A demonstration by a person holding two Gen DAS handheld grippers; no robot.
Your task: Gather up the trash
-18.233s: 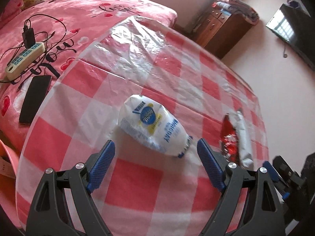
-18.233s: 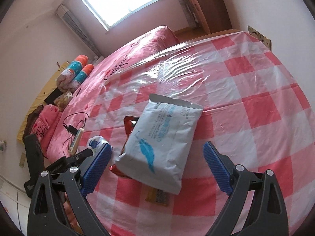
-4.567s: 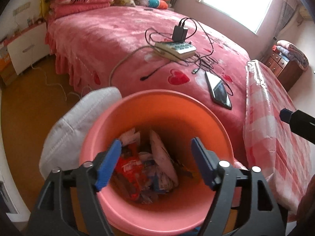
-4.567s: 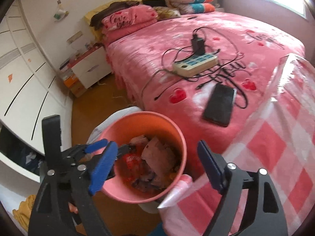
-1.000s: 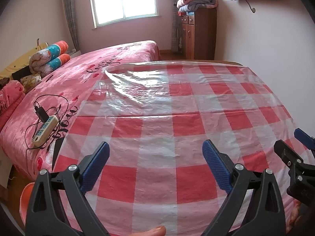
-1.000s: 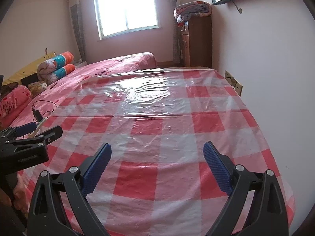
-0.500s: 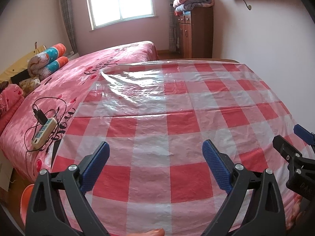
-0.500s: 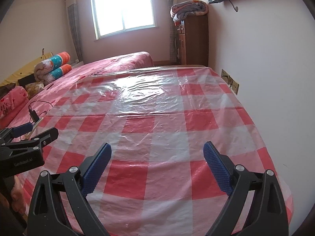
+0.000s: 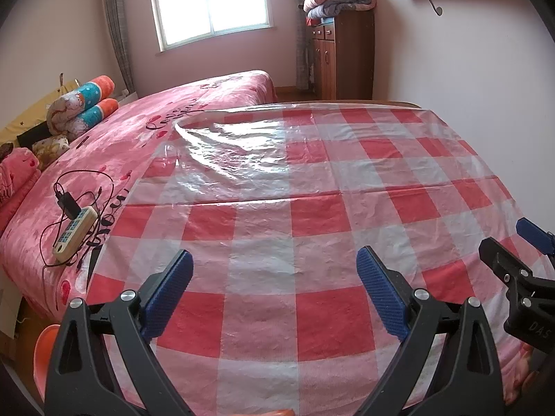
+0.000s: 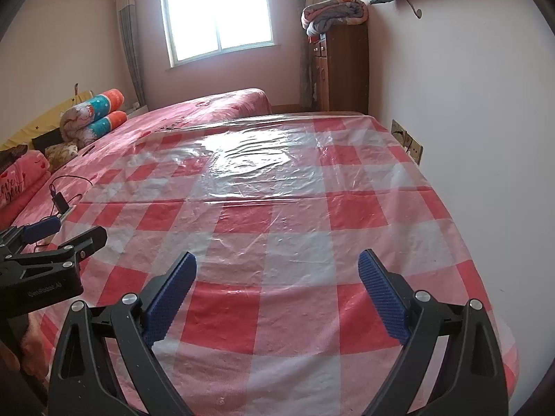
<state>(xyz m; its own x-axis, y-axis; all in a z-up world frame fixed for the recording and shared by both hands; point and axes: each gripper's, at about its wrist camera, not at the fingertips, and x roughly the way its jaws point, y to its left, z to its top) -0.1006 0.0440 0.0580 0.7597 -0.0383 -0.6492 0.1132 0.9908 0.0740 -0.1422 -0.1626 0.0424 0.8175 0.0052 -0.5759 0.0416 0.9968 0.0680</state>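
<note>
Left gripper: fingers spread wide apart, nothing between them, held over the near edge of the table.
Right gripper: fingers likewise wide apart and holding nothing, over the near right part of the table; its tip shows at the right edge of the left wrist view.
Table: covered by a red-and-white checked plastic cloth, glossy at the far end; no trash shows on it in either view.
Trash bin: only an orange rim sliver shows at the near left, below the table edge, in the left wrist view; its contents are hidden.
Bed: pink, just left of the table.
Power strip: on the bed with black cables, near the table's left edge.
Cabinet: brown, at the far wall, folded blanket on top.
</note>
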